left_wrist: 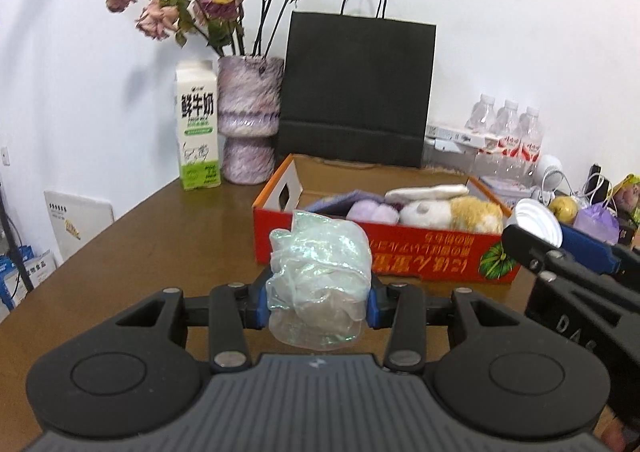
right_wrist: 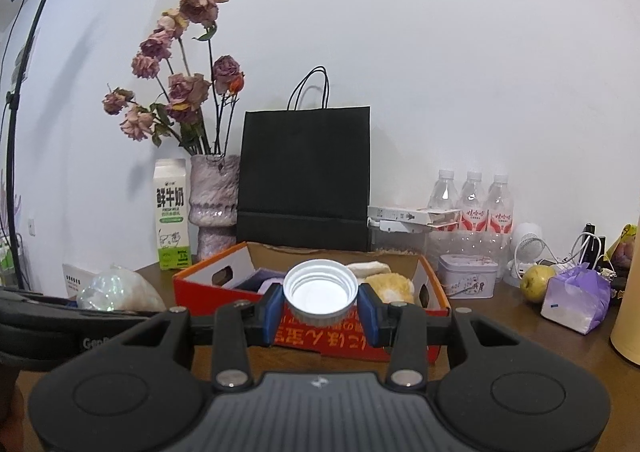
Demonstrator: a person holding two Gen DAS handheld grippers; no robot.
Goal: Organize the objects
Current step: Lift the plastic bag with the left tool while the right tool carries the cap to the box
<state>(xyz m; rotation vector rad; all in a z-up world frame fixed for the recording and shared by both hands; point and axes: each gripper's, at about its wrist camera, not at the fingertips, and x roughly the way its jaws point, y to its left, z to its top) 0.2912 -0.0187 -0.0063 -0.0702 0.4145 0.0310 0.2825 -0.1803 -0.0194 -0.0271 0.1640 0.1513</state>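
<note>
Along the far edge of the worktop point(right_wrist: 520, 336) I see a milk carton point(right_wrist: 173, 213) beside a vase point(right_wrist: 212, 203) of dried roses point(right_wrist: 188, 91), then a black paper bag point(right_wrist: 304, 179). Toward the far right corner stand three water bottles point(right_wrist: 472, 199), a small tin point(right_wrist: 468, 276), a white fan point(right_wrist: 528, 248) and a pear point(right_wrist: 537, 283)

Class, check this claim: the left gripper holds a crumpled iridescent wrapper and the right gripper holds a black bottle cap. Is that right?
Not quite. The cap in the right gripper is white, as the right wrist view shows. The left gripper does hold the iridescent wrapper.
</note>
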